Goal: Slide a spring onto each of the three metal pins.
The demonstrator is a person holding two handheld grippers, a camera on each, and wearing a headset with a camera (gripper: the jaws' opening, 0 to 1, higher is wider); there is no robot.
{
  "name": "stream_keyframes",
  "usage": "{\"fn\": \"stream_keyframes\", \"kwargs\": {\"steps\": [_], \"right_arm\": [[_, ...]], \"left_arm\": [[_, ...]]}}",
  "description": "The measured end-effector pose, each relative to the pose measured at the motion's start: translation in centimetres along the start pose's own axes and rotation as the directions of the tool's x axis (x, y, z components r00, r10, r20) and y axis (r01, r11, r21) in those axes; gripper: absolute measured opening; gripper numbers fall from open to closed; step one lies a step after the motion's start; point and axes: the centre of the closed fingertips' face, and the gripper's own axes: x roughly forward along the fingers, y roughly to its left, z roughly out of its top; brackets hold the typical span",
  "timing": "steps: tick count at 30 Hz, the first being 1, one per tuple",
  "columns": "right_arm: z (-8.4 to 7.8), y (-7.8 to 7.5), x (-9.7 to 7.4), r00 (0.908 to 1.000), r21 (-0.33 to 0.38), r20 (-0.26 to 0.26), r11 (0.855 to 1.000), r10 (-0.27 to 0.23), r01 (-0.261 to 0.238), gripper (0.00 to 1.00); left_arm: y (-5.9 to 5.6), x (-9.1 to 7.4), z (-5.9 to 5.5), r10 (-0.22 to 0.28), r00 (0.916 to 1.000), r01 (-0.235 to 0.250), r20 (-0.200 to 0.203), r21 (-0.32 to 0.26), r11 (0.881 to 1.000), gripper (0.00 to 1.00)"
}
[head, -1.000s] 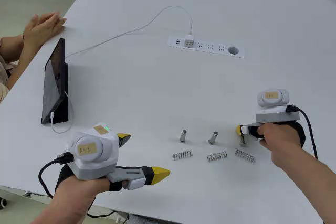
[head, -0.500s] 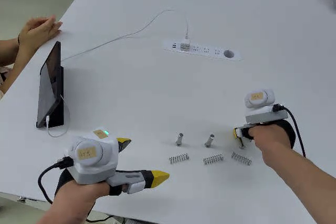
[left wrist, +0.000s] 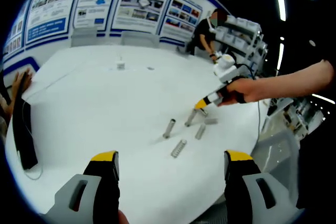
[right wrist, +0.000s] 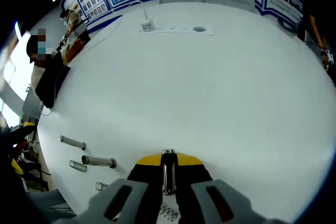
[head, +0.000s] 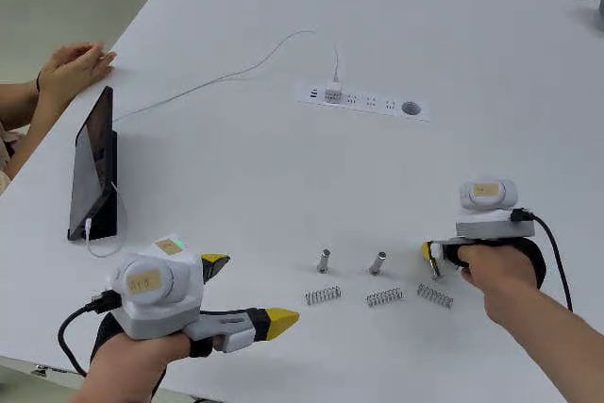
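Upper left of the head view: a person's two hands (head: pixel 74 58), pressed together, rest at the edge of the white table (head: pixel 283 186). Just below them one dark tablet (head: pixel 92 169) stands propped on edge, with a white cable looped at its foot. Lower left: the left gripper (head: pixel 247 292) is held over the near table edge, its two yellow-tipped jaws spread wide apart with nothing between them; the left gripper view shows the same open gap. Upper centre: one white power strip (head: pixel 363 101) lies flat with one plug seated, and one white lead (head: pixel 236 71) runs off it toward the upper left. Lower centre: three metal pins and three springs are counted. The left pin (head: pixel 324 260) and the middle pin (head: pixel 377 262) stand on end, bare, near each other and well apart from the left gripper. In a row just below the pins, the left spring (head: pixel 323 295), the middle spring (head: pixel 383 297) and the right spring (head: pixel 435 295) lie flat on the table, none on a pin. Lower right: the right pin (head: pixel 435 269) is clamped between the closed jaws of the right gripper (head: pixel 432 257), which is held in one hand (head: pixel 498 269). The right gripper view shows the jaws pinched on that pin's shaft, with the right spring lying just beneath
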Motion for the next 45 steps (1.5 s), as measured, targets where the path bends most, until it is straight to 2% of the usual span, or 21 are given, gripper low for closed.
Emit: {"fn": "stream_keyframes", "kwargs": {"steps": [6,9,20,25,33,45], "right_arm": [[0.5,0.0,-0.7,0.9989,-0.014,0.047,1.000,0.002,-0.001,0.09],[0.7,-0.2,-1.1,0.9972,-0.022,0.074,1.000,-0.012,0.014,0.09],[0.3,-0.3,-2.5,0.9907,-0.019,0.134,0.999,-0.024,0.026,0.09],[0.0,-0.1,-3.2,0.9850,-0.013,0.168,0.999,-0.040,0.043,0.09],[-0.2,-0.1,-3.5,0.9794,-0.004,0.198,0.999,-0.040,0.042,0.09],[-0.9,0.3,-4.0,0.9764,-0.023,0.213,0.999,-0.033,0.039,0.09]], "left_arm": [[-0.3,0.0,-0.1,-0.002,1.0000,0.002,0.001,-0.001,1.000,0.83],[-0.4,0.1,-0.1,-0.006,1.0000,0.006,0.001,-0.003,1.000,0.83],[-0.6,-0.1,-0.1,-0.009,0.9999,0.009,0.005,-0.001,1.000,0.83],[-0.8,-0.1,0.0,-0.012,0.9999,0.012,0.004,0.004,1.000,0.83],[-0.8,-0.2,0.2,-0.017,0.9998,0.017,0.007,0.015,1.000,0.83],[-1.1,-0.2,0.5,-0.023,0.9997,0.023,0.009,0.020,1.000,0.83]]}}
